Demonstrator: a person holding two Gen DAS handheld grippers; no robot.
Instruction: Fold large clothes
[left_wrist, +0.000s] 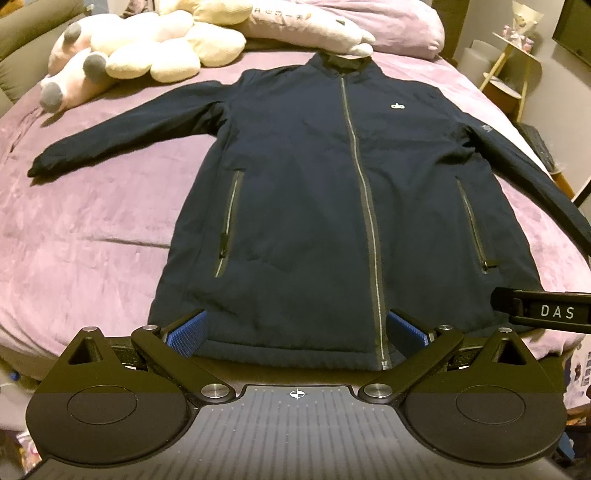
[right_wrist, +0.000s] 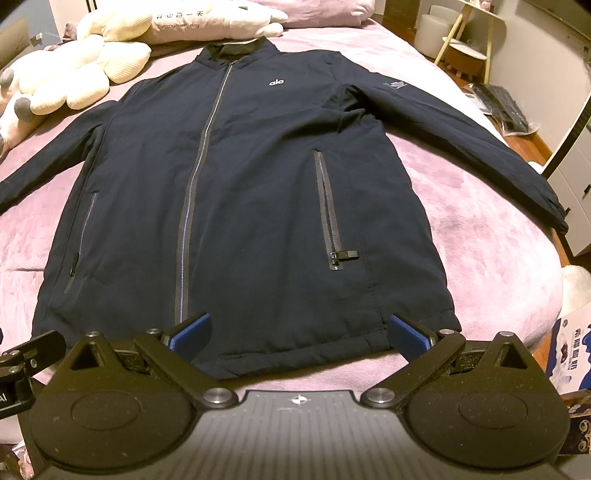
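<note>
Jacket (left_wrist: 303, 192) flat on bed (left_wrist: 92, 229), plush toys (left_wrist: 147, 48) behind collar, sleeves spread sideways

Matt navy cloth jacket (left_wrist: 295, 192), metal zip, plush purple blanket (left_wrist: 92, 221), ribbed blue fingers (left_wrist: 188, 332)

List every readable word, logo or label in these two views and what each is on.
"alo": white chest logo on the navy jacket.
"DAS": right gripper's black body, seen in the left view.
Sleeve patch: blurred, unreadable.
Pillow print: partly Chinese, too blurred.
Box at right: Chinese characters, unreadable.
</note>
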